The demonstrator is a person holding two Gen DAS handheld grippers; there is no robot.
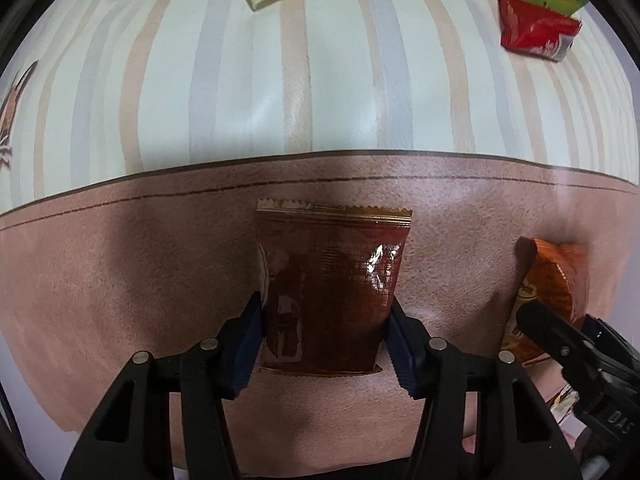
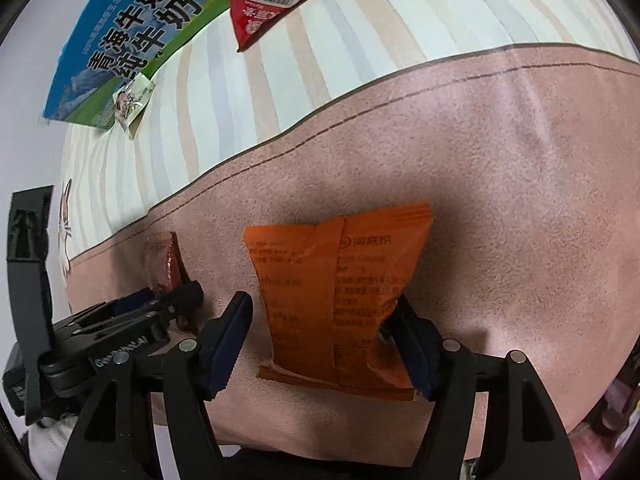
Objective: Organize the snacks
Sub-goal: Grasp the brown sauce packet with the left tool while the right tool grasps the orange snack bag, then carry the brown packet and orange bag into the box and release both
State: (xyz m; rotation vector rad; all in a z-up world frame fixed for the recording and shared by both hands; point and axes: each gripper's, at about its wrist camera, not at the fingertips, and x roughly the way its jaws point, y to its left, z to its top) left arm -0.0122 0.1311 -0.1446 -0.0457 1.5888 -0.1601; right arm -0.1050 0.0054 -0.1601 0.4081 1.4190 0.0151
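Brown packet (image 1: 332, 296); orange packet (image 2: 340, 288); pink, striped cloth (image 1: 120, 272); red packet (image 2: 264, 4).

A dark brown snack packet (image 1: 332, 296) is lying flat on the pink border band of the tablecloth (image 1: 120, 280), near its front edge; an orange packet (image 2: 340, 292), seam side up, is lying beside it to the right.

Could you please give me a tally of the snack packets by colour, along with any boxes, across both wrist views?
Brown packet, between the left gripper fingers: 1
Orange packet, between the right gripper fingers: 1
Red packet: 1
White packet: 1
Milk box: 1
Total: 5
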